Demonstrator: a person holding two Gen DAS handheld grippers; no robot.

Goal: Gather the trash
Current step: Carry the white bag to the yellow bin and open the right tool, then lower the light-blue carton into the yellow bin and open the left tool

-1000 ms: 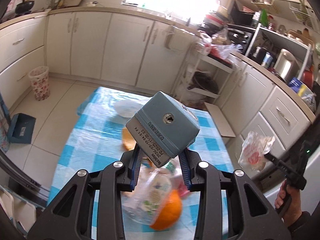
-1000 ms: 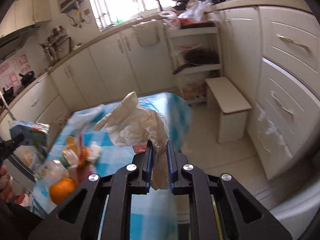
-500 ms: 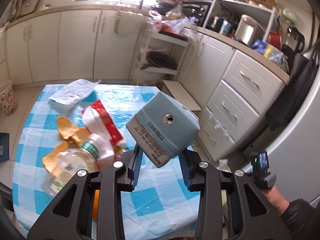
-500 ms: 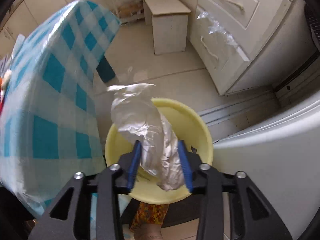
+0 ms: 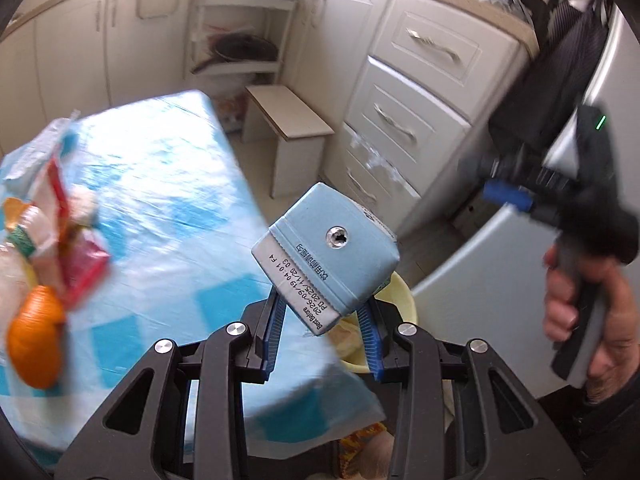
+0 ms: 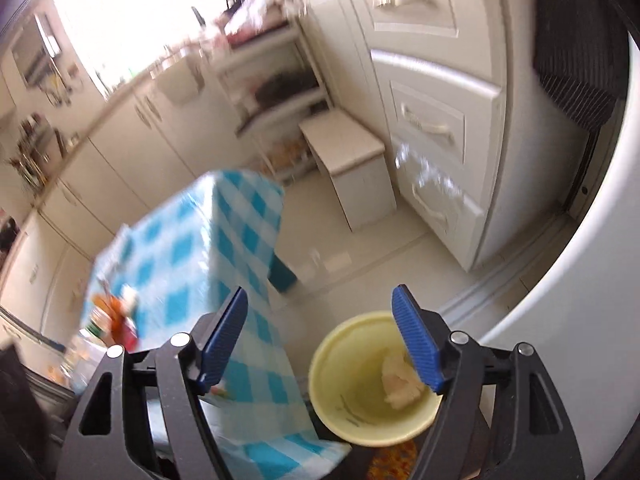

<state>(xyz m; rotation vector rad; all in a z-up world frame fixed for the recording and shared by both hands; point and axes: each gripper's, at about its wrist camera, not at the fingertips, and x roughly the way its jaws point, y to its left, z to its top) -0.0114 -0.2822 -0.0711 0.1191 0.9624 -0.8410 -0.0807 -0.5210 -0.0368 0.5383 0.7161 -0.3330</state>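
My left gripper (image 5: 322, 340) is shut on a light blue drink carton (image 5: 326, 250) and holds it over the table's right edge, above a yellow bin (image 5: 402, 296) on the floor. My right gripper (image 6: 320, 328) is open and empty above the same yellow bin (image 6: 344, 392); a crumpled plastic bag (image 6: 400, 380) lies inside it. The right gripper also shows in the left wrist view (image 5: 504, 194), held by a hand. More trash lies on the table: an orange (image 5: 34, 334), a plastic bottle (image 5: 16, 240) and red wrappers (image 5: 80, 256).
The table with the blue checked cloth (image 5: 168, 208) fills the left. A small white stool (image 6: 352, 168) stands beyond the bin. White drawers (image 6: 432, 128) and a fridge (image 6: 580, 260) are on the right. An open shelf rack (image 5: 240, 52) stands at the back.
My right gripper has opened and dropped the crumpled plastic bag into the yellow bin, then tilted up. My left gripper has swung right with the carton toward the bin.
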